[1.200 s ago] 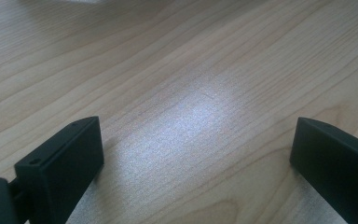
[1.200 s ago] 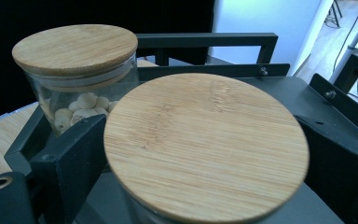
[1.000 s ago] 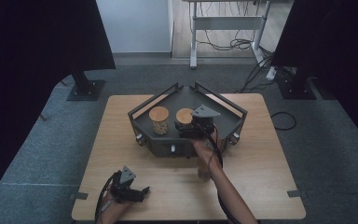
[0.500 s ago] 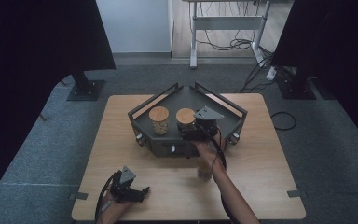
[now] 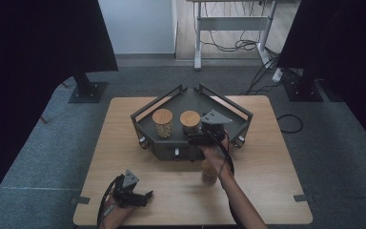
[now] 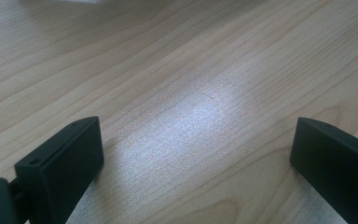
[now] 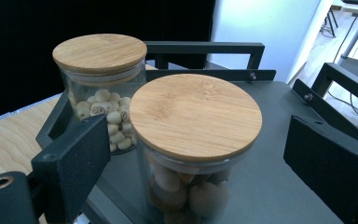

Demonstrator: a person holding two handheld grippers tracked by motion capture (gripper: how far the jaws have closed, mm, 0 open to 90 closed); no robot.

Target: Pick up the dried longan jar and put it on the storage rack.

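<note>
Jar with a wooden lid stands on the dark tray, between the spread jaws of the right gripper, neither pad touching it. Just behind, a second jar of pale seeds sits close, near the tray's raised rails. Left gripper rests over bare surface, jaws spread wide.

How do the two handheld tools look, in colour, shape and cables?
Both are black. The left tool and right tool each carry a grey three-cornered plate on top and trail a black cable. The jaws are blocky black pads with a matte, slightly grainy face.
</note>
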